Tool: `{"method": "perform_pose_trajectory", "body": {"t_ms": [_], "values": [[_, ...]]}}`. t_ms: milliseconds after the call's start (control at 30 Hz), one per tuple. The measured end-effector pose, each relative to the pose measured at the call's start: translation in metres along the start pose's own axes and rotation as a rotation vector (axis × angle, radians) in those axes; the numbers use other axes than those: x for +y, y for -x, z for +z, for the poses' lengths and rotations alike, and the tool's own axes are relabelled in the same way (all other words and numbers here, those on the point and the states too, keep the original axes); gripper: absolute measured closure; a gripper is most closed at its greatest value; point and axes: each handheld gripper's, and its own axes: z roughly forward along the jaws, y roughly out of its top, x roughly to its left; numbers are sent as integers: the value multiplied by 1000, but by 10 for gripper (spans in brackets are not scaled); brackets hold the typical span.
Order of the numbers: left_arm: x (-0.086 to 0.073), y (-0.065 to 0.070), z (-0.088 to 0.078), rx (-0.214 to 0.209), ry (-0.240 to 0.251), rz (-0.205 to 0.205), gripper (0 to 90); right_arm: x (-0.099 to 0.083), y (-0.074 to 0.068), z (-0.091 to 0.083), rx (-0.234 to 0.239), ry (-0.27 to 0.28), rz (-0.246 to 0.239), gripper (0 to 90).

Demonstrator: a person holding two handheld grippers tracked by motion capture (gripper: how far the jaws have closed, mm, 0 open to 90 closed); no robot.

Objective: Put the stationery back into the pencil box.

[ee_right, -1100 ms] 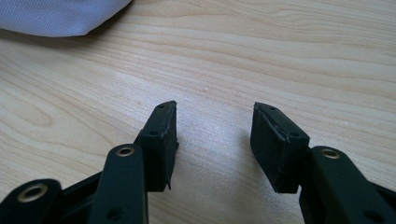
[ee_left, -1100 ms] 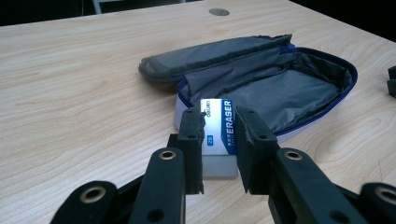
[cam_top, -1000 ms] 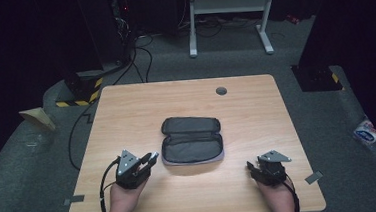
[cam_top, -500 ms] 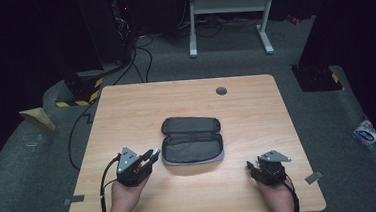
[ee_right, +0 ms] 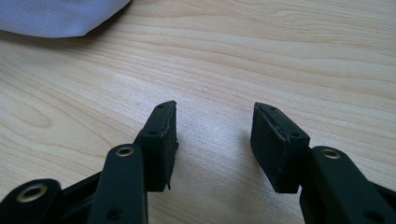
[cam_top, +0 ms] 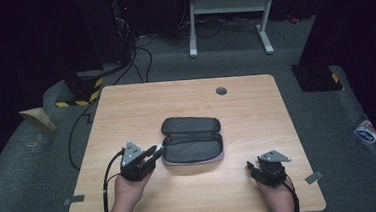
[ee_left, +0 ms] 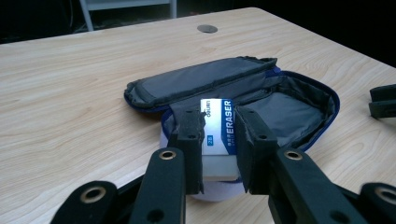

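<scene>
Left hand-held gripper [cam_top: 155, 151] at open pencil case [cam_top: 192, 140] edge; right hand-held gripper [cam_top: 254, 169] apart.

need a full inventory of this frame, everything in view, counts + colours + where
pencil case: 1, dark grey with blue trim, open, middle of table
eraser: 1, white with a blue and white sleeve, clamped in the left tongs at the case's near-left end
table: 1, light wood, centre
grommet: 1, grey, far side of table top
white frame: 1, on floor beyond the table
cables: several, black, floor at far left
tape patches: 2, grey, near the table's front corners
left tongs: 1, black, shut on the eraser
right tongs: 1, black, open, over bare table at front right
hands: 2, bottom edge
</scene>
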Motion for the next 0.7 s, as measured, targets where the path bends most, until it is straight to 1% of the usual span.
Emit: {"method": "perform_pose_trajectory", "body": {"t_ms": [100,167,200,233,267,333,467,700], "values": [[1,1,4,-3,-9,-3,730,0,0,0,0,0,0,506],[4,2,11,-13,-19,-8,730,0,0,0,0,0,0,506],[4,2,11,-13,-19,-8,729,0,0,0,0,0,0,506],[6,2,16,-17,-25,-13,730,0,0,0,-1,1,-1,507],[6,2,16,-17,-25,-13,730,0,0,0,-1,1,-1,507],[8,2,23,-17,-42,-9,730,0,0,0,-1,0,0,507],[10,4,29,-14,-55,-7,730,0,0,0,-1,0,1,507],[15,8,47,-32,-118,8,731,0,0,0,-1,0,1,507]]}}
